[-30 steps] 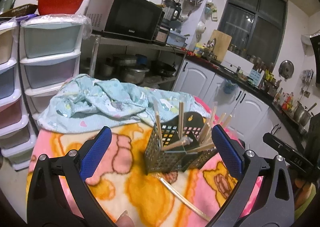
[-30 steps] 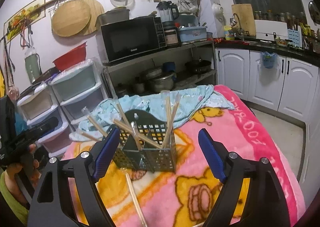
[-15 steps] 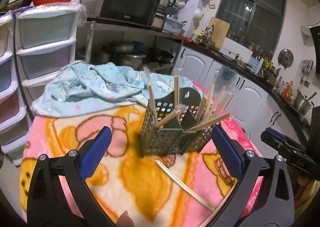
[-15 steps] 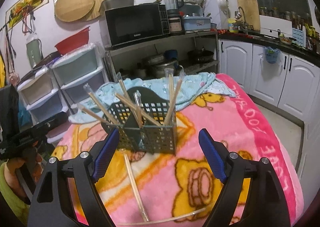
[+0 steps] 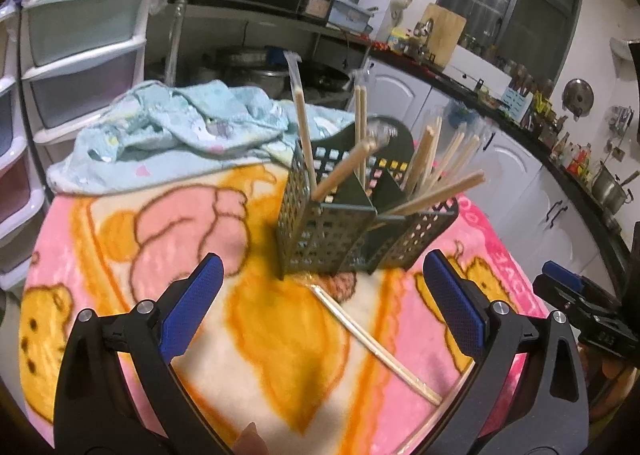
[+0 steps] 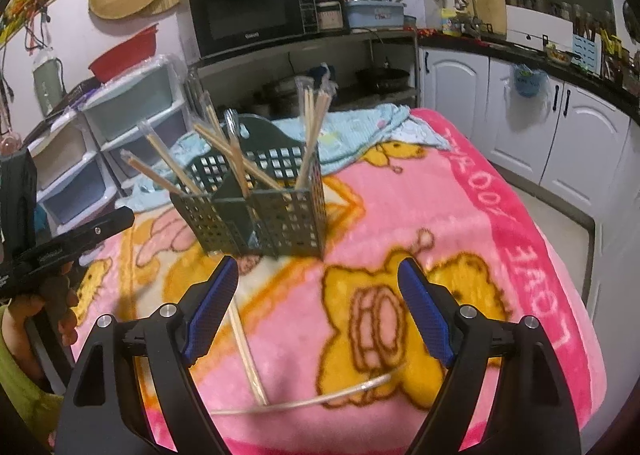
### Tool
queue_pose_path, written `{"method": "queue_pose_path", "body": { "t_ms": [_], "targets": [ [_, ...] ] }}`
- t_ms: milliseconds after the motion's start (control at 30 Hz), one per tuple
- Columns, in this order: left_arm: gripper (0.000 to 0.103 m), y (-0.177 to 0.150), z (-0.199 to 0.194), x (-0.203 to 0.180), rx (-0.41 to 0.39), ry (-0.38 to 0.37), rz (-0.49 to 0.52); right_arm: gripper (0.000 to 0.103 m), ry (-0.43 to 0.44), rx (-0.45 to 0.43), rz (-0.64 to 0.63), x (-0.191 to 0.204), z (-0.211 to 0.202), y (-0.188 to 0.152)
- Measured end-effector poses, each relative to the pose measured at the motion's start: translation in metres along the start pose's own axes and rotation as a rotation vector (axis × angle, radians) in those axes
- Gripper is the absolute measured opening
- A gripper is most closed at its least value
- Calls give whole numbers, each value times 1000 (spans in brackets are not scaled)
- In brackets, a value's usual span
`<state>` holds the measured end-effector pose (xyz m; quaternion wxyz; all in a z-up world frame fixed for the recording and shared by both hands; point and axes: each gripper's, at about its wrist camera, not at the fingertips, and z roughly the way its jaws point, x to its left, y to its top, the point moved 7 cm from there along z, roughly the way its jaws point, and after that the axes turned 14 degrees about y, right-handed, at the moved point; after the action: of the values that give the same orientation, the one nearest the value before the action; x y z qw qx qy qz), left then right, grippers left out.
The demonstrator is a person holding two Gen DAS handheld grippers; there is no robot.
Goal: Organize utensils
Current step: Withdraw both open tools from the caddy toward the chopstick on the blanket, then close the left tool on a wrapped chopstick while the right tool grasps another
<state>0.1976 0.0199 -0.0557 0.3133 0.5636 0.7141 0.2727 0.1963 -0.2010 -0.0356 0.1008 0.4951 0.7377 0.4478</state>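
Note:
A dark green perforated utensil caddy [image 5: 352,231] [image 6: 272,215] stands on the pink and yellow blanket, with several wooden chopsticks leaning out of its compartments. One loose chopstick [image 5: 372,339] [image 6: 246,351] lies on the blanket in front of the caddy. A second, thinner stick [image 6: 320,399] lies across its near end. My left gripper [image 5: 322,307] hovers open above the loose chopstick, nothing between its blue pads. My right gripper [image 6: 318,309] is also open and empty, just short of the caddy. Each gripper shows at the edge of the other's view.
A crumpled light blue towel [image 5: 180,135] [image 6: 360,127] lies behind the caddy. Plastic drawer units [image 5: 80,39] stand to the left, a shelf with a microwave [image 6: 248,15] behind. White cabinets [image 6: 560,127] run along the right. The blanket [image 6: 460,215] drops off at its right edge.
Both grippers have sunk and tipped downward toward the blanket. The caddy sits higher in both views and the loose chopsticks show more fully. Both pairs of jaws stayed equally wide.

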Motion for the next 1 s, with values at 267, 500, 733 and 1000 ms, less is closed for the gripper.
{"method": "queue_pose_path", "body": {
  "t_ms": [267,500,733,1000],
  "targets": [
    [92,-21,23,-15,67,-10,34,79,-35,60,49,-17,6,-27],
    [92,-35,42,-26,120,-29,36,79,-71,131,111,-31,12,-54],
    [82,-51,68,-36,213,-78,2,79,-80,185,164,-39,16,-75],
    [62,-63,97,-37,317,-114,-74,73,-55,242,231,-46,29,-90]
  ]
}}
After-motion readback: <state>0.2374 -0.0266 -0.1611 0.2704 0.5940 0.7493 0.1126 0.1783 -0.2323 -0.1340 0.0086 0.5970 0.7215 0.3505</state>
